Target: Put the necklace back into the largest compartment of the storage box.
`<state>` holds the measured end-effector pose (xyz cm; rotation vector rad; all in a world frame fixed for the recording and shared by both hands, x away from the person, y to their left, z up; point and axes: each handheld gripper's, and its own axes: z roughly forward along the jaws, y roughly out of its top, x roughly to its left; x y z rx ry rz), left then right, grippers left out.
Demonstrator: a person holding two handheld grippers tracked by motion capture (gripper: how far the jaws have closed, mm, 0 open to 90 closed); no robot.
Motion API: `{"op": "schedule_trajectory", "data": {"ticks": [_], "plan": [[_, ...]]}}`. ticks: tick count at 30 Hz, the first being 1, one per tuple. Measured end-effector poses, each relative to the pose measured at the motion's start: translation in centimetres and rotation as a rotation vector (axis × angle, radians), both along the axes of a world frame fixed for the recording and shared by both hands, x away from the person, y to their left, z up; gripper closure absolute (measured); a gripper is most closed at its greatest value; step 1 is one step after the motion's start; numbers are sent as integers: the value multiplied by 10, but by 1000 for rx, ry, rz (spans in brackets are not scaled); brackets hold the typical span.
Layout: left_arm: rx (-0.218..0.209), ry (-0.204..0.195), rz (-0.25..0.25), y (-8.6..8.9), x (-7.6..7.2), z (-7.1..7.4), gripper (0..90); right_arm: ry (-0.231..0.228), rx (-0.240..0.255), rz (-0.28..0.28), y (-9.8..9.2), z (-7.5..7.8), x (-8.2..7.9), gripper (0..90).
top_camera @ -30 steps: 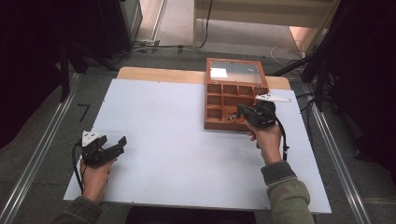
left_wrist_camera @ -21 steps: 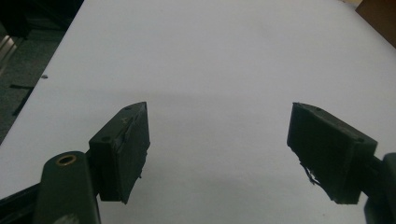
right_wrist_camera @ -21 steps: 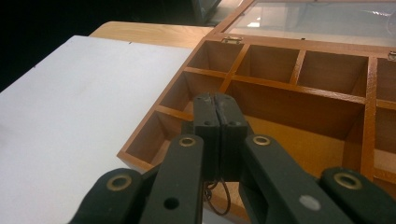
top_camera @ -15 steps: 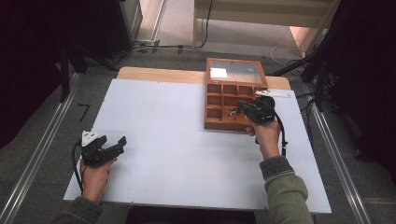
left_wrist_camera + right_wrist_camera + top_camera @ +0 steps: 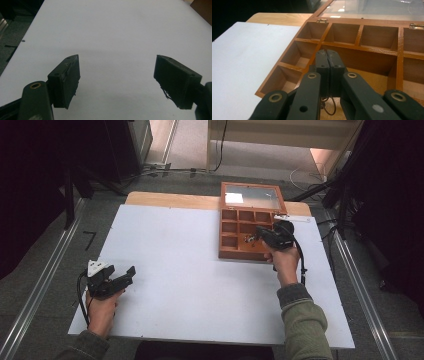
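Observation:
A wooden box [image 5: 240,255] with several compartments lies at the table's far right, its glass lid [image 5: 252,197] folded back. My right gripper [image 5: 258,236] hovers over the box's wide middle compartment, jaws shut. In the right gripper view the right gripper [image 5: 327,53] points at the box [image 5: 359,47]. A thin dark wire loop [image 5: 329,107] hangs beneath the pads, and a fine line runs up between them. A small metallic glint [image 5: 247,239] sits just ahead of the tips. My left gripper [image 5: 129,274] rests at the near left, open and empty; the left gripper [image 5: 116,75] shows bare white board between its jaws.
A white board [image 5: 190,285] covers the table, with a wooden strip [image 5: 170,199] along its far edge. Metal rails run down both sides of the table. Cables lie on the floor beyond the glass lid [image 5: 374,10].
The right hand has shifted slightly away from the person, farther over the box, jaws staying shut. The left hand has kept still.

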<state>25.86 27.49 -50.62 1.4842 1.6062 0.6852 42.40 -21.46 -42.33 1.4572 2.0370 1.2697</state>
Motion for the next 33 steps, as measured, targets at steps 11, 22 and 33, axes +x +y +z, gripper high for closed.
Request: {"op": "schedule_trajectory", "data": {"ticks": [11, 22, 33], "plan": [[1, 2, -1, 0, 0, 0, 212, 20, 11, -30, -3, -6, 10, 686], [2, 2, -2, 1, 0, 0, 212, 30, -49, -7, 1, -9, 9, 468], [4, 2, -1, 0, 0, 0, 212, 53, -67, -8, -4, -14, 0, 351]]}}
